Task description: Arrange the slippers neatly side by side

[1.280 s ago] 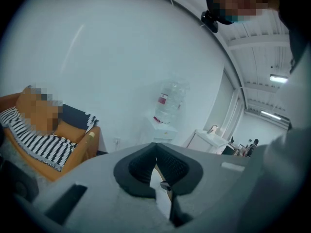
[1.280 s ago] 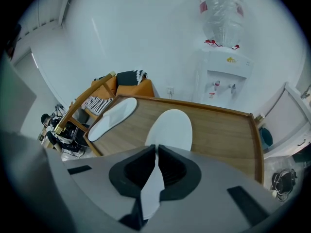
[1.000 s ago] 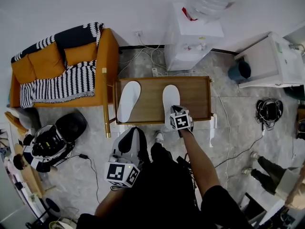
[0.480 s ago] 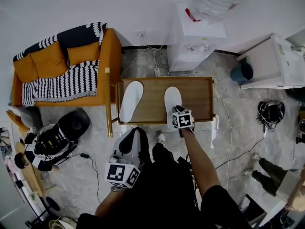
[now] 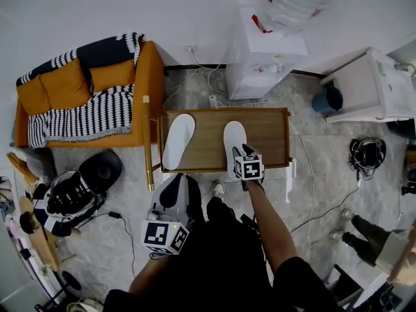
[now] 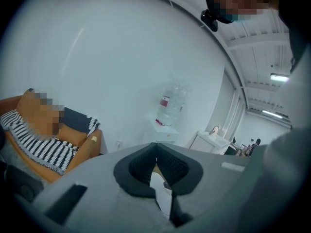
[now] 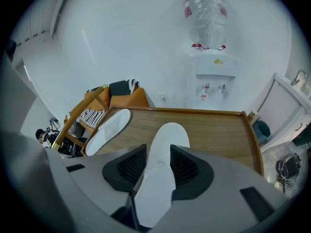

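Two white slippers lie flat on the low wooden table [image 5: 266, 132], toes pointing away from me. The left slipper [image 5: 177, 140] [image 7: 108, 130] is angled slightly and sits a gap apart from the right slipper [image 5: 234, 138] [image 7: 165, 149]. My right gripper [image 5: 242, 155] [image 7: 158, 161] hovers at the right slipper's near end. Its jaws have just been opening, and the slipper's heel lies between the spread pads, which do not press on it. My left gripper [image 5: 177, 179] [image 6: 155, 152] hangs back over the floor in front of the table, its pads meeting at the tip with nothing held.
An orange sofa [image 5: 84, 103] with a striped blanket stands left of the table. A water dispenser [image 5: 270, 51] is behind it and a white cabinet [image 5: 374, 86] at the right. Black equipment [image 5: 78, 190] and cables [image 5: 365, 151] lie on the floor.
The right gripper has shifted slightly at the right slipper's near end. Both slippers and the left gripper stay where they were.
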`<state>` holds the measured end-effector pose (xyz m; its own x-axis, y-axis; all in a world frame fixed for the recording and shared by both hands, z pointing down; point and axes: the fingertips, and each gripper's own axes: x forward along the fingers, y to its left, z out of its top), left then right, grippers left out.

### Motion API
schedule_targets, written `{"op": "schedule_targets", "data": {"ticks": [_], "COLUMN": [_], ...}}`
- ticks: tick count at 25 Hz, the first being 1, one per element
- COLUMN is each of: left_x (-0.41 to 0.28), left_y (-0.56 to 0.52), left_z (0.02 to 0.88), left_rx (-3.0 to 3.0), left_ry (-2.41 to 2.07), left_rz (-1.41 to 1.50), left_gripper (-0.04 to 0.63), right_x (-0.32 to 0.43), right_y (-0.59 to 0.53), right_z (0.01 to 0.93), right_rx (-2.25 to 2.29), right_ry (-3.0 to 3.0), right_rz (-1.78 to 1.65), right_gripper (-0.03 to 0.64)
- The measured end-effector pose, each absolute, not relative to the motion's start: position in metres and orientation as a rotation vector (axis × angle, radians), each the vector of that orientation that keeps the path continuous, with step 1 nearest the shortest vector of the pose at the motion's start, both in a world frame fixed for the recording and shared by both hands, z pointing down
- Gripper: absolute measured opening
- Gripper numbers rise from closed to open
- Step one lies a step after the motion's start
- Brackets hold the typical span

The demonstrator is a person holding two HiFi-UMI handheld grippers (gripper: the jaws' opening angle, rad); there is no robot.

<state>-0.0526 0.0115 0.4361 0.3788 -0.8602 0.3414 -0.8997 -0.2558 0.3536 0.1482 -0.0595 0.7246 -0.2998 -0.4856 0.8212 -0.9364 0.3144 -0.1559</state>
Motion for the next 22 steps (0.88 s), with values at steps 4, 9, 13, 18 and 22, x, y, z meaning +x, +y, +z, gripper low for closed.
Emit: {"op": "schedule_targets", "data": {"ticks": [4, 9, 13, 18, 22], "left_x": [-0.062, -0.075, -0.09, -0.11, -0.124], "left_y": [0.003, -0.005, -0.015, -0.025, -0.031], "left_z": [0.43, 0.424, 0.42, 0.419, 0.42], "left_rx": [2.16, 2.181, 2.195, 2.189, 2.188], "left_ry": [-1.523, -1.53, -1.536, -1.557, -1.55], "left_rz": [0.097, 0.089, 0.083, 0.065, 0.061], "left_gripper": [0.015, 0.015, 0.015, 0.015, 0.015], "right_x": [0.133, 0.108, 0.086, 0.057, 0.03], "right_y": [-0.065, -0.071, -0.076, -0.078, -0.077], "right_z": [0.699, 0.671, 0.655, 0.646, 0.646], "right_rx": [1.319, 1.405, 1.454, 1.454, 1.42], "right_ry": [-1.953, -2.005, -2.041, -2.074, -2.097], "right_rz": [0.833, 0.814, 0.804, 0.773, 0.771], "right_gripper": [0.123, 0.123, 0.071, 0.026, 0.02]}}
